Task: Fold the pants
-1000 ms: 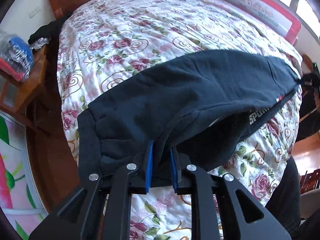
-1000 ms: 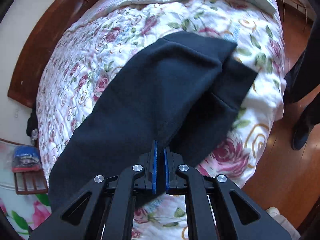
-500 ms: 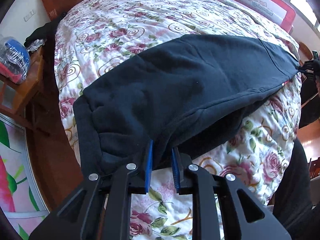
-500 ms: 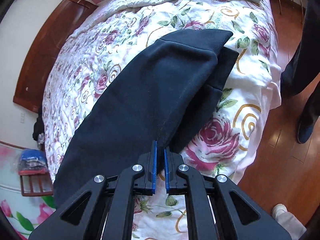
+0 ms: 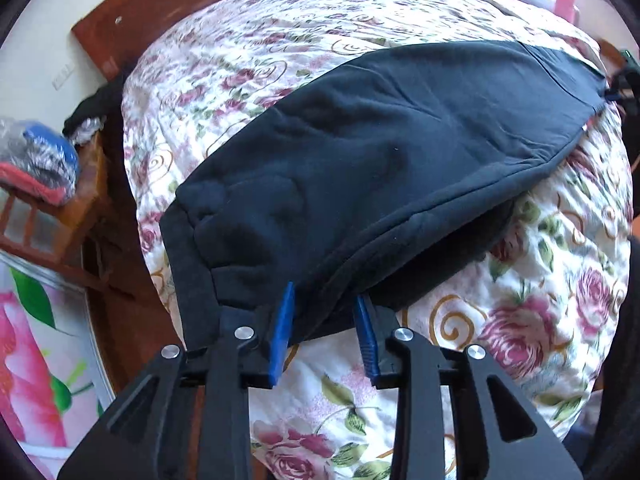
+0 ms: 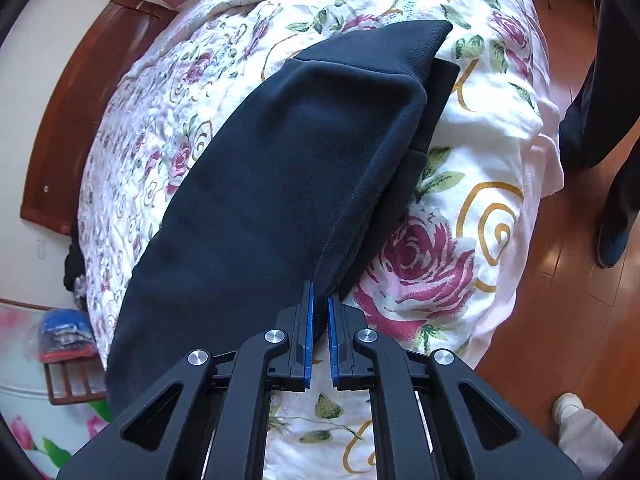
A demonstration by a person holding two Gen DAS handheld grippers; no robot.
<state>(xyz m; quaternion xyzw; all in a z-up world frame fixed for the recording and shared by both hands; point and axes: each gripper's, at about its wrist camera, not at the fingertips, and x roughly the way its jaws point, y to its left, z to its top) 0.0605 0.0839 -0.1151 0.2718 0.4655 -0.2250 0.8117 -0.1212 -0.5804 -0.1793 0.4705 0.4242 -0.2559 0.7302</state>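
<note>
So the pants [image 5: 380, 168] are lying on the bed [image 5: 500, 320] with one leg laid over the other, meaning the lengthwise fold looks pretty much done and I still have the crosswise folds ahead. My left fingers [image 5: 326, 330] have spread apart since half a second ago, with the cuff edge loose between them. My right fingers [image 6: 320, 334] were clamped tight on the waist end and now show a slightly wider gap, cloth still between them, so I can't tell if they're gripping.

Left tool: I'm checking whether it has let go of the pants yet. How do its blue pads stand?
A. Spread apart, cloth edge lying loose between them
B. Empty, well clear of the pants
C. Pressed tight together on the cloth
A: the left tool's blue pads stand wide apart, with the edge of the black pants lying between them, not pinched.
</note>
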